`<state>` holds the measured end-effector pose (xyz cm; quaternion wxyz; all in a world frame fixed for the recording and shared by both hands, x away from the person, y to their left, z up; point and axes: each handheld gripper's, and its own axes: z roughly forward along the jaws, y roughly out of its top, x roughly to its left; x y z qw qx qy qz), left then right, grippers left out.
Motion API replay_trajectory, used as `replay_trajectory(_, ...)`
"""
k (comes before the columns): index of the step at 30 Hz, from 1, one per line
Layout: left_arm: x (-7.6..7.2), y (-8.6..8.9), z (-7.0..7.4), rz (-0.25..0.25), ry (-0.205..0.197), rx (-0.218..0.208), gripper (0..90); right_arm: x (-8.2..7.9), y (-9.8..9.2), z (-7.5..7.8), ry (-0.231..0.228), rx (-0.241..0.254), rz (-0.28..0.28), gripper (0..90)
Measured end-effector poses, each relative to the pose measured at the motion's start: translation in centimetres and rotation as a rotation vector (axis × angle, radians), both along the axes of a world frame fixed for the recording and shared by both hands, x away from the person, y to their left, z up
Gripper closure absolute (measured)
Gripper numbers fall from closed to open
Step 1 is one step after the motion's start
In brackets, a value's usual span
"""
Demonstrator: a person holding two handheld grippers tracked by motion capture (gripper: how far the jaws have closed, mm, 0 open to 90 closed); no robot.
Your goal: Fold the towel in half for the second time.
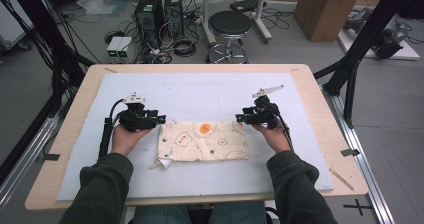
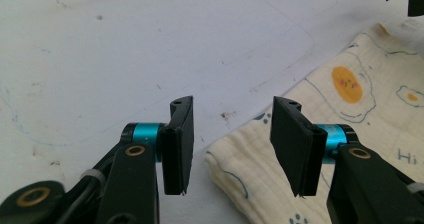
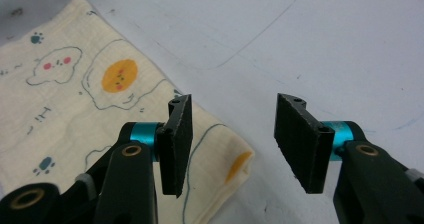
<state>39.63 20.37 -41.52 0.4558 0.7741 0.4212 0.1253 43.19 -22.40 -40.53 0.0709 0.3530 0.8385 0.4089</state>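
Note:
A folded cream cloth (image 1: 202, 141) printed with fried eggs and paw marks lies flat on the white mat (image 1: 200, 91), its long side running left to right. My left gripper (image 1: 161, 119) hovers at the cloth's far-left corner, open. In the left gripper view the jaws (image 2: 232, 109) straddle the folded corner of the cloth (image 2: 380, 84) without touching it. My right gripper (image 1: 239, 118) sits at the far-right corner, also open. In the right gripper view its jaws (image 3: 235, 104) stand over that corner of the cloth (image 3: 75, 99), with bare mat under the right-hand pad.
The mat covers most of a wooden table (image 1: 65, 134). A thin wooden stick (image 1: 341, 179) lies near the table's front right corner. Beyond the table stand a black stool (image 1: 230, 24), computer towers (image 1: 150, 11) with tangled cables, and a cardboard box (image 1: 325, 9).

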Motion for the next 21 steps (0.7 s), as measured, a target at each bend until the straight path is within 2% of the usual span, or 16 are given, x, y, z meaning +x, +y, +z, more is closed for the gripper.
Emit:
replay_trajectory(9,0.7,-0.6,-1.2,-0.012,0.048,0.046,54.2,0.8,0.0,-1.2,0.058,-0.025,-0.012,54.4)
replay_trajectory(12,0.8,-0.7,-1.5,-0.02,0.066,0.069,55.6,1.1,0.1,-1.6,0.08,-0.031,0.0,56.6)
replay_trajectory(18,1.0,-0.6,-2.0,-0.03,0.112,0.07,54.1,1.3,0.6,-2.4,0.119,-0.066,0.024,62.6)
replay_trajectory(21,1.1,-0.6,-2.2,-0.032,0.125,0.086,55.3,1.4,0.8,-2.7,0.136,-0.076,0.038,66.9)
